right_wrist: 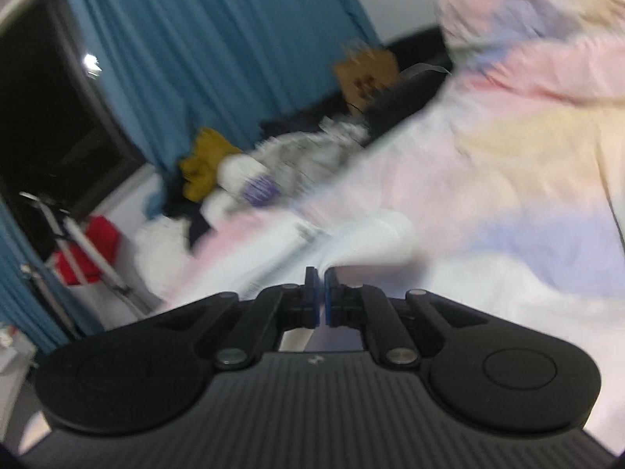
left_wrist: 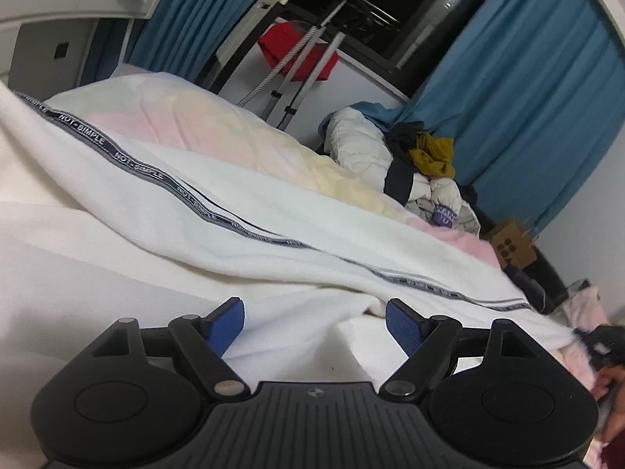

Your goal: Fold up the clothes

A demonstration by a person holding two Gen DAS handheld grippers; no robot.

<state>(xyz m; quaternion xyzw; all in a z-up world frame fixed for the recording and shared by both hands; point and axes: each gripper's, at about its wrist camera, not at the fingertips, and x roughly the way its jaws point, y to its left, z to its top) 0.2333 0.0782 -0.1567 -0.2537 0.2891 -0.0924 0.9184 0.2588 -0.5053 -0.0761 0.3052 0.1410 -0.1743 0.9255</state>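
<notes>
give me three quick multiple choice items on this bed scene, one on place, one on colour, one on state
1. Where does the white garment with the lettered stripe lie?
A. on the bed
B. on the floor
C. on a rack

2. What colour are the curtains?
A. red
B. blue
C. yellow

3. How do the left tongs stand?
A. open
B. shut on cloth
C. out of view

Answers:
1 A, the garment is spread over the pastel bedding.
2 B, blue folds hang beside the dark window.
3 A, the blue pads sit wide apart, while the right tongs are pressed together.
</notes>
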